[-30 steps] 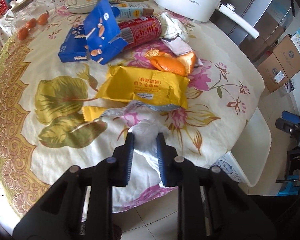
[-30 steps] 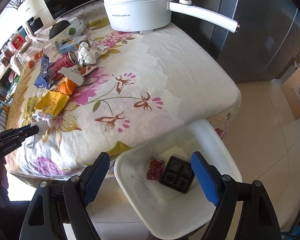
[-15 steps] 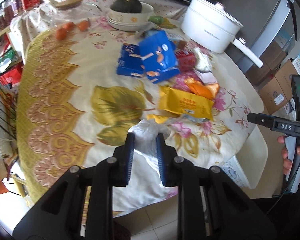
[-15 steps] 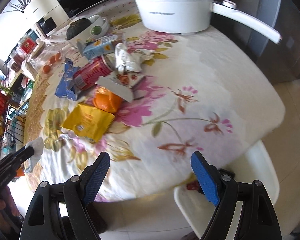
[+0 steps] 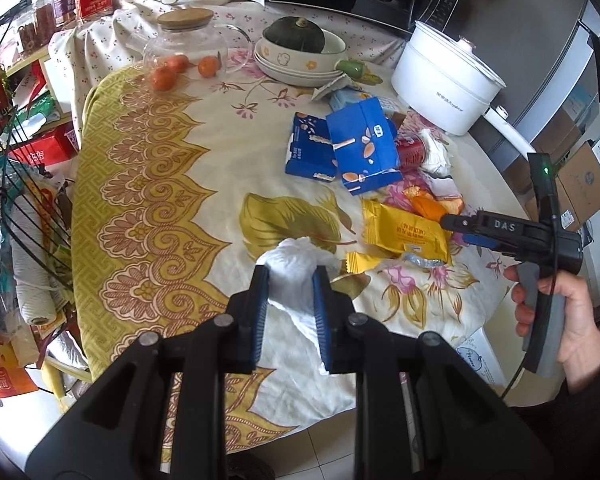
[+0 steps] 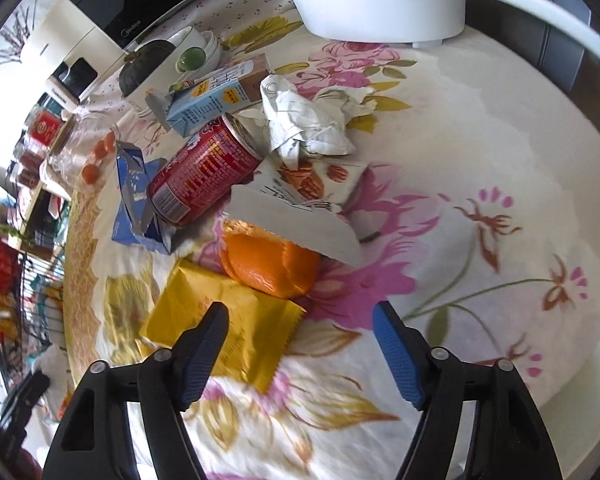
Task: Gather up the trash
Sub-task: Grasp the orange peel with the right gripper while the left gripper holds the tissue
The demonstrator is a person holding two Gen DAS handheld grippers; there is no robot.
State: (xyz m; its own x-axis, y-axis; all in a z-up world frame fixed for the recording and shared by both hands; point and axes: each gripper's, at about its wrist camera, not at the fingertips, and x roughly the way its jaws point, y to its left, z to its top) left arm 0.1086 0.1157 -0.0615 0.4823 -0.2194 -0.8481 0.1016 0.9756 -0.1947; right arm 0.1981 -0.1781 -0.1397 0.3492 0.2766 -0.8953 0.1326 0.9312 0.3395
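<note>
The round table [image 5: 148, 184] under its flowered cloth carries the whole job; the trash lies in a loose heap on the side toward the white electric pot [image 5: 444, 80], while bowls, a glass jar and small oranges sit at the far edge and look like things to leave alone. Within the heap, from big to small: a blue snack box [image 5: 366, 148] propped on a flatter one, a red can [image 6: 204, 172] on its side, a milk carton [image 6: 216, 98], a crumpled white paper wad [image 6: 304, 120], a yellow wrapper [image 6: 220, 320] lying flat, and orange peel [image 6: 272, 260] just beyond it. The left gripper [image 5: 290, 292] is closed down to a narrow gap on a crumpled white tissue [image 5: 296, 264], which it holds clear of the cloth near the table's front edge; that piece is collected and, by my reading, awaits a bin (none shows in either view now). The right gripper [image 6: 300, 344] hangs over the near edge of the yellow wrapper, its jaws wide but closing, the left finger above the wrapper and the right one over bare cloth, nothing pinched yet. The step in hand looks like the pick of that wrapper; the next move calls for dropping lower and catching a raised edge, since a flat foil packet offers little to bite.
</note>
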